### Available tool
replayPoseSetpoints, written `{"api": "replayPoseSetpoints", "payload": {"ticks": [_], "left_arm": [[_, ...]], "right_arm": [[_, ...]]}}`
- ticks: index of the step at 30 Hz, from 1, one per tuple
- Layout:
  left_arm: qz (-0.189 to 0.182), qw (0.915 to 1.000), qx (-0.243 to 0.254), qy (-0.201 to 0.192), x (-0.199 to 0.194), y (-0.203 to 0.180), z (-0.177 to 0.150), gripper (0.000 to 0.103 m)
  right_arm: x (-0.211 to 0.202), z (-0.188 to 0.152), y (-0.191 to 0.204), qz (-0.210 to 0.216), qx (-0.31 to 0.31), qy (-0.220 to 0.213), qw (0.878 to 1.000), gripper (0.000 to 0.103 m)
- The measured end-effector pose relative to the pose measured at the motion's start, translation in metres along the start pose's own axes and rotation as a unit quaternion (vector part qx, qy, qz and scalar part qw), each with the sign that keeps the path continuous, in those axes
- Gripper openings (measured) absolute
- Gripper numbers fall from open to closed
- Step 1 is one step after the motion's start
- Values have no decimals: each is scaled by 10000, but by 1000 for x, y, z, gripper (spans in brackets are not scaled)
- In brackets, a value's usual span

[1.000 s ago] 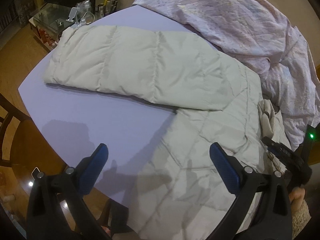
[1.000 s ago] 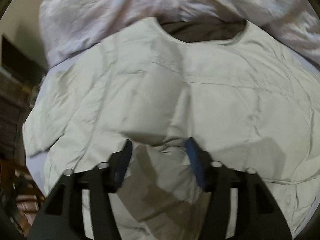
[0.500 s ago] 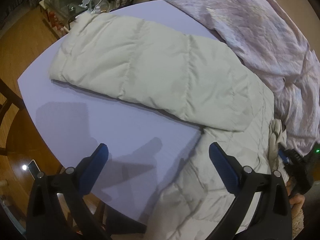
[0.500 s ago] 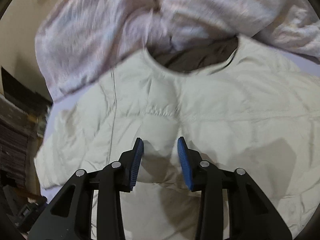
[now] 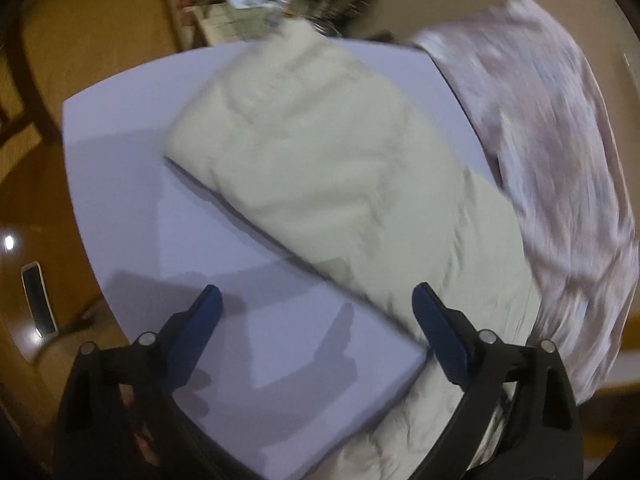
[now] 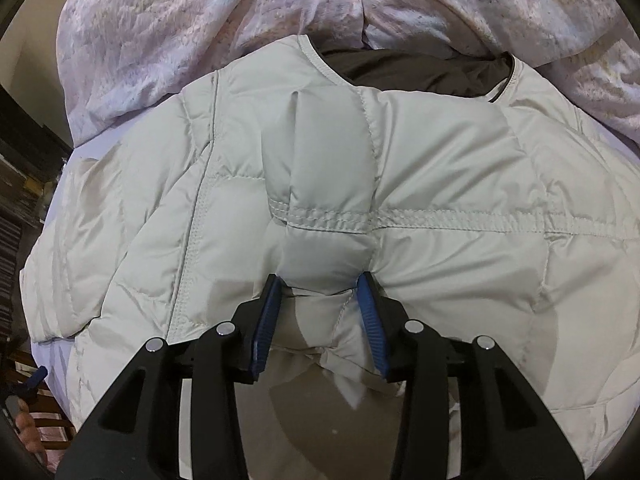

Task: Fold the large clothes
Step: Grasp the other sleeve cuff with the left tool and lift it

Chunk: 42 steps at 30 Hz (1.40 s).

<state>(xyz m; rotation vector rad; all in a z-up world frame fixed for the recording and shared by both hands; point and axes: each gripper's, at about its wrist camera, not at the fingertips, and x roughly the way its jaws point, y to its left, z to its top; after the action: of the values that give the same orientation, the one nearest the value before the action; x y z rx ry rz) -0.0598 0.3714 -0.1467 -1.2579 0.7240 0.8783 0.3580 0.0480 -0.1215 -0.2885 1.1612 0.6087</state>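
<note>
Left gripper (image 5: 312,312) hangs over the near part of the lilac table (image 5: 120,152), its 2 blue pads wide apart and closing with nothing between them. Its view is blurred: the cream jacket (image 5: 328,160) lies just beyond and to the right, a sleeve stretched far-left, a pink blanket (image 5: 560,152) on the right.

Right gripper (image 6: 318,312) pinches a puffed fold of the jacket (image 6: 460,168) near its middle, pads clamped on it. The dark collar opening lies far, against the blanket (image 6: 200,20).
</note>
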Motion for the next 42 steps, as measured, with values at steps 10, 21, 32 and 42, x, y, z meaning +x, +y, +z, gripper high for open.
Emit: {"api": "replayPoseSetpoints", "payload": {"ticks": [10,21,32,42], "left_arm": [[-482,9904,-1168,-568,-5,38,34,77],[-1328,9652,-2133,-721,5,82,37,10],[-2017,9700,-448,-1282,-51,-4,52,6],[-3147,9258,1707,-1217,-101,-151,-1,5]], "right_arm": [[-1,0,-1,-1,39,-5,10000,44],[-2,0,-1,3,34,-39,10000,45],[-1,-5,26,-242,-667,94,9974,71],[-56,-17,-23,594,418,-311,9969,71]]}}
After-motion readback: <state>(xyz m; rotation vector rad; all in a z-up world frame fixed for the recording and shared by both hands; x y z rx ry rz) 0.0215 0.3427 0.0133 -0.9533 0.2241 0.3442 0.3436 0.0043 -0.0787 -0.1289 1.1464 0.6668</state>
